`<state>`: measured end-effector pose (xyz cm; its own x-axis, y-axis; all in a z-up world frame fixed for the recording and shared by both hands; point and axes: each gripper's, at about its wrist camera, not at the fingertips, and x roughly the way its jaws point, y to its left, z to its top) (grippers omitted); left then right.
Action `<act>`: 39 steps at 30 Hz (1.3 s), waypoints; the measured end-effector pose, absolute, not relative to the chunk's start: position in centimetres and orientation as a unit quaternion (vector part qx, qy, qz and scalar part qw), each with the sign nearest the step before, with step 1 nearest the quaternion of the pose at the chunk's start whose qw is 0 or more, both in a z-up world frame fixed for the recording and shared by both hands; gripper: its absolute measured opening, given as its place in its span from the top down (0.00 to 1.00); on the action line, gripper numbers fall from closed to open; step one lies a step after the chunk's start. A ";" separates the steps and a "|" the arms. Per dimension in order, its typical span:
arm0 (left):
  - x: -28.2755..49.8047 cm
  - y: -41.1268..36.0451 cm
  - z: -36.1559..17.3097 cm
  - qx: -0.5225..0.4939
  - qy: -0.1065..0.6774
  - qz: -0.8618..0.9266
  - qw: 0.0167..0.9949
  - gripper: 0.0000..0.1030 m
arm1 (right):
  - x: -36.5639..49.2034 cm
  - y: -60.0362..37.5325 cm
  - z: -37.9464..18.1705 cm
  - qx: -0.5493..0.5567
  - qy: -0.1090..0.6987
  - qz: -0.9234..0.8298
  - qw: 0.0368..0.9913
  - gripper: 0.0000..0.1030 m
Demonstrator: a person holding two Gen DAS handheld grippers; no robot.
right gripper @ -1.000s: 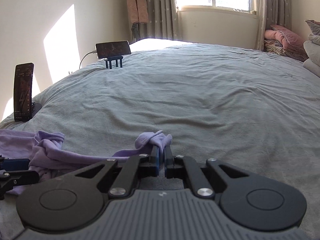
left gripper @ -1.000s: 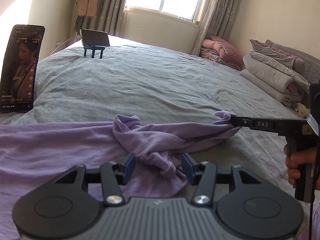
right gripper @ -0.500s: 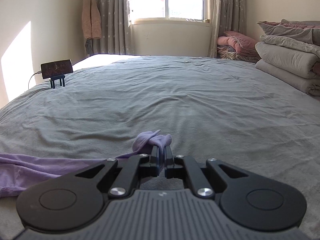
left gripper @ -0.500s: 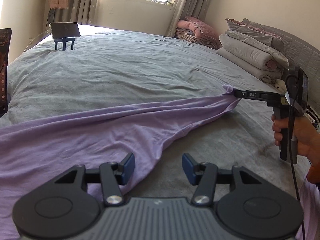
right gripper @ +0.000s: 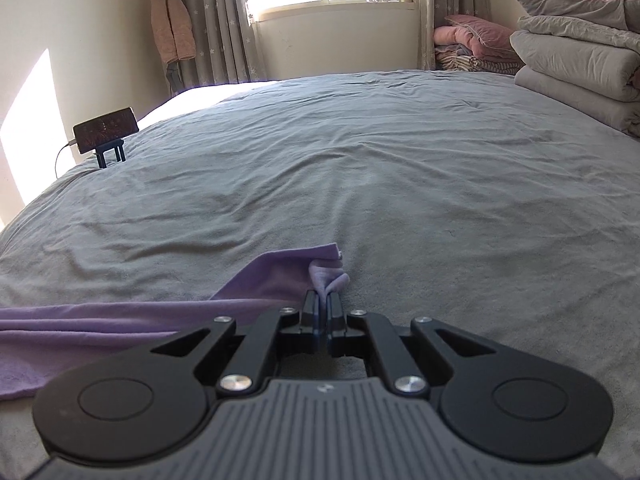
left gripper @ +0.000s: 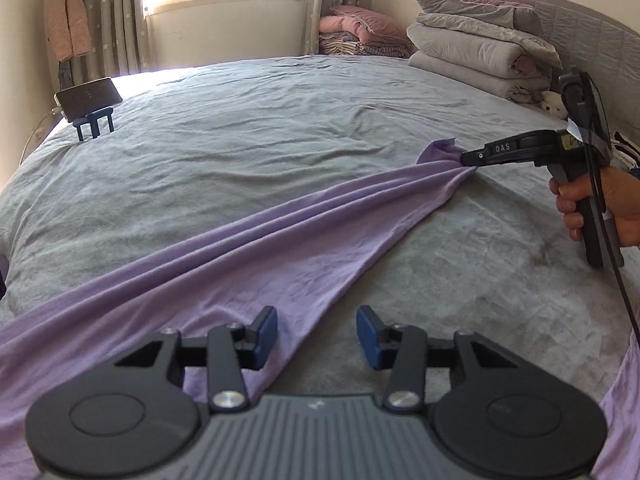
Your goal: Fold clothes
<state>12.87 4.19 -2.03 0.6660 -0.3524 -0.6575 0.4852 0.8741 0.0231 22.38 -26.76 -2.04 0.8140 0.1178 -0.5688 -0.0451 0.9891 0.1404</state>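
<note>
Pinching a corner of the purple garment (left gripper: 280,248), the right tongs (right gripper: 323,305) hold it closed-jawed at the right of the grey bed (left gripper: 240,140), drawing the cloth taut in long diagonal ridges toward the near left. The left tongs (left gripper: 316,336) hover wide and empty over the near hem. This looks like spreading the garment flat; the next move likely calls for the left tongs to take an opposite edge.

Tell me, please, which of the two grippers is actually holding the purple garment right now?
The right gripper: it is shut on a corner of the purple garment, pulling it taut. The left gripper is open above the cloth, gripping nothing.
</note>
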 end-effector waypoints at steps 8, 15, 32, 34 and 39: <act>13.4 2.4 -1.8 0.146 0.322 -0.214 0.911 0.99 | 22.3 -27.5 -1.6 0.060 0.308 0.061 0.947 0.96; 13.1 3.5 -0.5 0.130 0.362 -0.275 0.881 0.99 | 21.7 -28.2 -1.1 0.055 0.316 0.069 0.945 0.96; 20.0 -3.5 1.5 0.094 0.369 -0.276 0.882 0.57 | 20.8 -30.0 -3.0 0.126 0.307 0.093 0.939 0.92; 21.7 -5.5 1.2 0.091 0.372 -0.281 0.880 0.57 | 20.7 -30.1 -2.9 0.127 0.306 0.099 0.938 0.92; 25.2 -9.7 0.0 0.073 0.379 -0.281 0.879 0.58 | 20.5 -30.4 -2.9 0.133 0.304 0.107 0.937 0.92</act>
